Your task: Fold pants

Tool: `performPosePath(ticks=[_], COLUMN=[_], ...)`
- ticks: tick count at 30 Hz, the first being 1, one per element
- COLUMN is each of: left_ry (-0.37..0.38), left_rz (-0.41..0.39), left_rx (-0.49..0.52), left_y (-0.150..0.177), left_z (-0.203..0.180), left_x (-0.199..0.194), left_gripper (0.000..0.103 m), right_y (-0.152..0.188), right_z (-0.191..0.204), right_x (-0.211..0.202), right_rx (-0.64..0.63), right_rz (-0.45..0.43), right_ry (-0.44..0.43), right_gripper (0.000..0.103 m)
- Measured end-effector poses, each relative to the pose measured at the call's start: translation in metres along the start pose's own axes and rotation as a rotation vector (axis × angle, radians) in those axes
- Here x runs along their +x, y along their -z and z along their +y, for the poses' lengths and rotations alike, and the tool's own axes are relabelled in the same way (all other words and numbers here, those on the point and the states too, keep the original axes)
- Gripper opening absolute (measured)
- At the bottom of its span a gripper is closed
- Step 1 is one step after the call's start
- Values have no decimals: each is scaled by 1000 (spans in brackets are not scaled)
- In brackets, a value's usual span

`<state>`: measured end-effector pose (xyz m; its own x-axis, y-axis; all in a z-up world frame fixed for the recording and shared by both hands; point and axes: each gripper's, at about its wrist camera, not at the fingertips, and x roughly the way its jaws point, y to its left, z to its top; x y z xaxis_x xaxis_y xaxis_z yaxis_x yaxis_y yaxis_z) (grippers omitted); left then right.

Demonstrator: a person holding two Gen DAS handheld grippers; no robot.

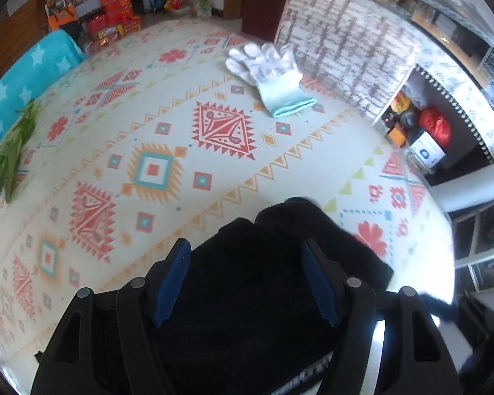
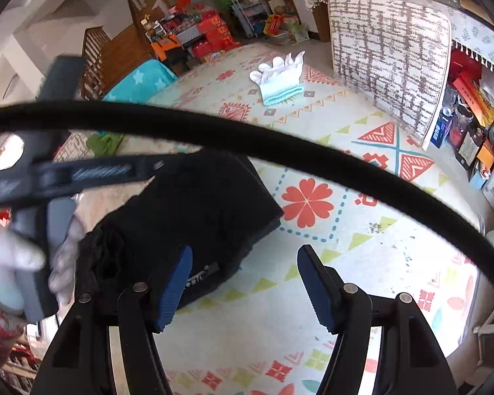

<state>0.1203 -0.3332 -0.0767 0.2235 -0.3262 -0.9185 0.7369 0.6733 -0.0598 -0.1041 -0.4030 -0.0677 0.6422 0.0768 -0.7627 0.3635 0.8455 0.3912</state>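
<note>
The black pants point(image 1: 280, 230) lie in a folded bundle on the patterned tablecloth point(image 1: 148, 164). My left gripper point(image 1: 246, 283) hovers right over them, blue pads wide apart and open, with black cloth filling the gap beneath. In the right wrist view the pants point(image 2: 197, 197) sit left of centre. My right gripper point(image 2: 243, 283) is open; its left pad overlaps the bundle's near corner, and only tablecloth shows between the pads. A gloved hand point(image 2: 13, 256) holds the blurred left tool at the pants' left side.
A white glove point(image 1: 266, 65) lies at the far side of the cloth. A teal star towel point(image 1: 33, 75) and green leaves point(image 1: 6, 158) sit at the left. A brown-and-white chair back point(image 2: 388, 59) stands at the right edge. A black cable point(image 2: 247, 138) arcs across the right wrist view.
</note>
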Motion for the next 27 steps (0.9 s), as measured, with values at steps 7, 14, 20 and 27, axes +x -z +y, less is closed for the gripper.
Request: performPosePath(ticks=[7,14,20,27], left_ry=[17,121,161,155], left_rz=[90,42,113,151], left_rx=[-42,-36,1,114], left_y=[-8,-27,-27,-32], left_z=[-2,9,6,-25], left_x=[39,7,40,60], left_gripper=[81,81,81,82], right_y=[3,2,-9,-19], right_z=[-20,-36,-29,-19], right_x=[14,26,45,63], right_rx=[-10,47,41,19], right_rz=[32,48,41,25], right_ry=[-59,-172,-193,-189], right_gripper=[71,72,72,74])
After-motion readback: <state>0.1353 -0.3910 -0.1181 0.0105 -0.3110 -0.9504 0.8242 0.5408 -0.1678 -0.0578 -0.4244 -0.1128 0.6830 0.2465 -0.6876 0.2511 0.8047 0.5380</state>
